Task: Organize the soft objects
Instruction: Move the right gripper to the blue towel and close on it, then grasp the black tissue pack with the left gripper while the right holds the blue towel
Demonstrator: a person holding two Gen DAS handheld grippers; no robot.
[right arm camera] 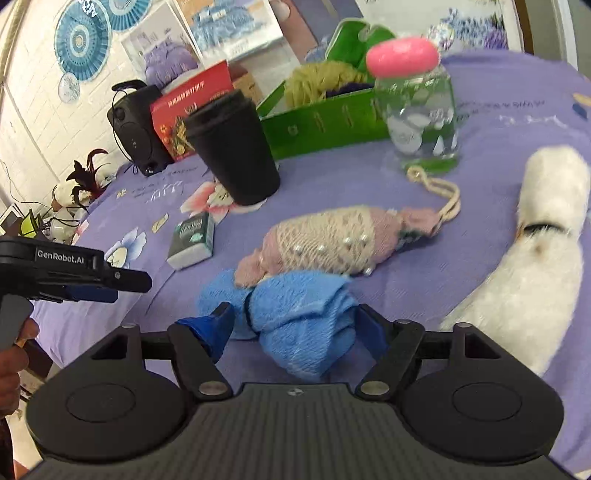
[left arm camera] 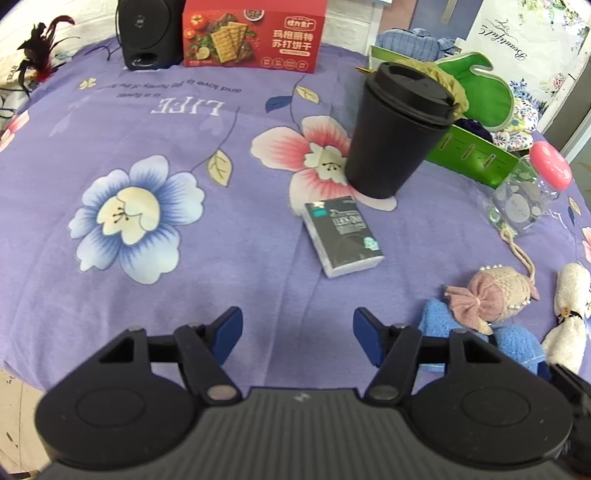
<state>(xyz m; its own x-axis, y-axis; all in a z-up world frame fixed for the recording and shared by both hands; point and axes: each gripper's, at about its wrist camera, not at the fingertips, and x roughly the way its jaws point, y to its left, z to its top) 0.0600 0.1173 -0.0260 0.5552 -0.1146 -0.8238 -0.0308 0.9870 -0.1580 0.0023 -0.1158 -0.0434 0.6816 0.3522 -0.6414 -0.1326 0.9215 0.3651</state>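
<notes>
- The step in hand looks like the first pick of a soft thing: the right claw (right arm camera: 295, 328) has its jaws spread wide to either side of the blue cloth bundle (right arm camera: 295, 314), which lies between the blue pads. Whether the pads touch the cloth I cannot tell; it does not look gripped.
- The left claw (left arm camera: 297, 339) is open at a middling width with nothing between its jaws, over bare cloth to the left of the blue bundle (left arm camera: 513, 343).
- Landmark: the black cup (right arm camera: 232, 147), standing upright. The blue bundle lies in front of it and to its right, near the table's edge.
- The pink knitted pouch (right arm camera: 332, 240) rests just behind the bundle, touching it. The white fluffy toy (right arm camera: 535, 258) lies further right.
- The green box (right arm camera: 325, 122) stands behind and to the right of the cup, already holding a yellowish soft thing (right arm camera: 321, 79).
- My judgement: the next move is to close on the bundle alone, without catching the pouch, then lift and carry it past the cup and the clear bottle with a pink cap (right arm camera: 417, 103) to the green box.
- A small dark packet (right arm camera: 192, 240) lies in front of the cup, to its left.
- The table (left arm camera: 147, 288) wears a purple flowered cloth. A speaker (left arm camera: 147, 33) and a red cracker box (left arm camera: 251, 33) stand at the back, left of the cup.
- Behind are a white wall with blue paper fans (right arm camera: 81, 37) and bedding pictures.
</notes>
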